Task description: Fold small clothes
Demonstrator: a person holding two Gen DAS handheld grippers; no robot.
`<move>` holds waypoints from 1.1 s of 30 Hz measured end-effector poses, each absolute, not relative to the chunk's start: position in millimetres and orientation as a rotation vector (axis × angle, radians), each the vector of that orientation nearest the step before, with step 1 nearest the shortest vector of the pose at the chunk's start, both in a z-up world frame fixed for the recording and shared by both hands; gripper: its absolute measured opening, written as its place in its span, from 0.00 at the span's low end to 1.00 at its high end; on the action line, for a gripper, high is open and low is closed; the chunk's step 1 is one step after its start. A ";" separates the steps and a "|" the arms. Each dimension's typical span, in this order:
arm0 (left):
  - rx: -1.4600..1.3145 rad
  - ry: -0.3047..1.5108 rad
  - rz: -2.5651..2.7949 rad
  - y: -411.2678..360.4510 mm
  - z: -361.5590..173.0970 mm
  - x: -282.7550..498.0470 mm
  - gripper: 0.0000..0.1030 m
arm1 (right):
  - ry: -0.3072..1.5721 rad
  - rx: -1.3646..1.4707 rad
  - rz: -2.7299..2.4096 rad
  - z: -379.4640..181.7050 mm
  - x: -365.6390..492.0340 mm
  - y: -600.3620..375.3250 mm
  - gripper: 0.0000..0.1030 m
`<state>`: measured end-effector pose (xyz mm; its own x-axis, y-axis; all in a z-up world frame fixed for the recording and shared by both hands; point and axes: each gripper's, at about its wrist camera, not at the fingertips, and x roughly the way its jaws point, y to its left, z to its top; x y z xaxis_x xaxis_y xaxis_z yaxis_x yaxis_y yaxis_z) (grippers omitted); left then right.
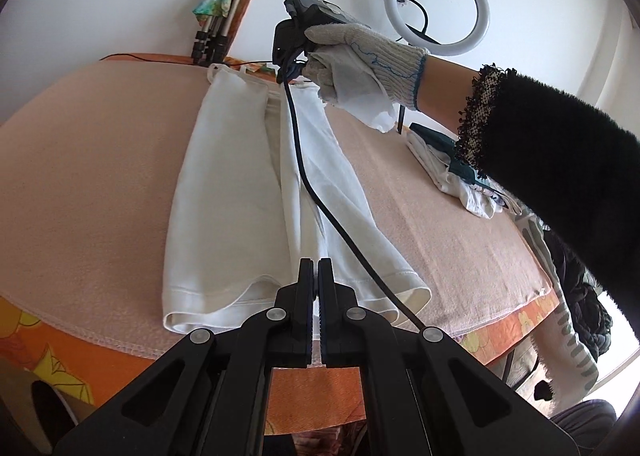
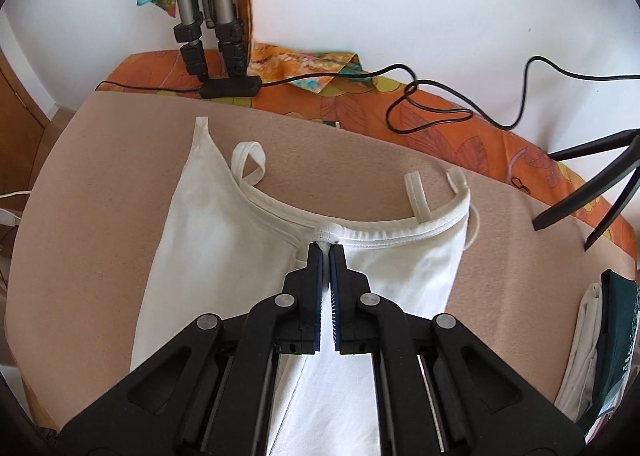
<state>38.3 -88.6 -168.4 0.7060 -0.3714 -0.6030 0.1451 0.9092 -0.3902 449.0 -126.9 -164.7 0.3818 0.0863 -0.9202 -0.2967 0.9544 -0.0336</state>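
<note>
A white tank top (image 1: 248,192) lies lengthwise along the middle of the tabletop (image 1: 80,176), on a peach towel — its hem at the near edge, its straps toward the far edge by the wall. One long side is folded over the middle.

The left claw (image 1: 315,268) sits at the hem near the tabletop's near edge, its jaws nearly closed with only a thin gap; white cloth shows in the gap between them, so it appears to be pinching the hem.

The right claw (image 2: 327,252) is at the neckline end, jaws pressed together on a bunched bit of the white binding — it has the tank top gripped there. In the left wrist view a gloved hand (image 1: 360,56) holds that device above the strap end, and a black cable (image 1: 320,208) trails across the garment.

A stack of folded clothes (image 1: 452,168) rests near the tabletop's right edge. A ring light (image 1: 437,4) and tripod legs (image 2: 208,28) stand at the far edge.
</note>
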 end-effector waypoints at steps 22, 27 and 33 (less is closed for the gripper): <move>-0.313 0.963 -0.398 1.4 -153.0 64.9 0.40 | 1.069 0.045 0.301 -98.7 122.4 -253.5 0.44; -0.463 1.052 -0.550 -25.1 -152.5 89.4 0.40 | 1.078 -0.020 0.288 -127.6 70.0 -243.1 0.44; -0.400 1.172 -0.552 -60.4 -173.2 106.7 0.41 | 1.050 -0.116 0.319 -152.6 58.9 -218.2 0.44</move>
<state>106.7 -60.4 -173.2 0.2816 -0.5980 -0.7504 0.1972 0.8014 -0.5647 58.9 -218.2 -152.6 0.4561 0.2029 -0.8665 -0.3133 0.9479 0.0571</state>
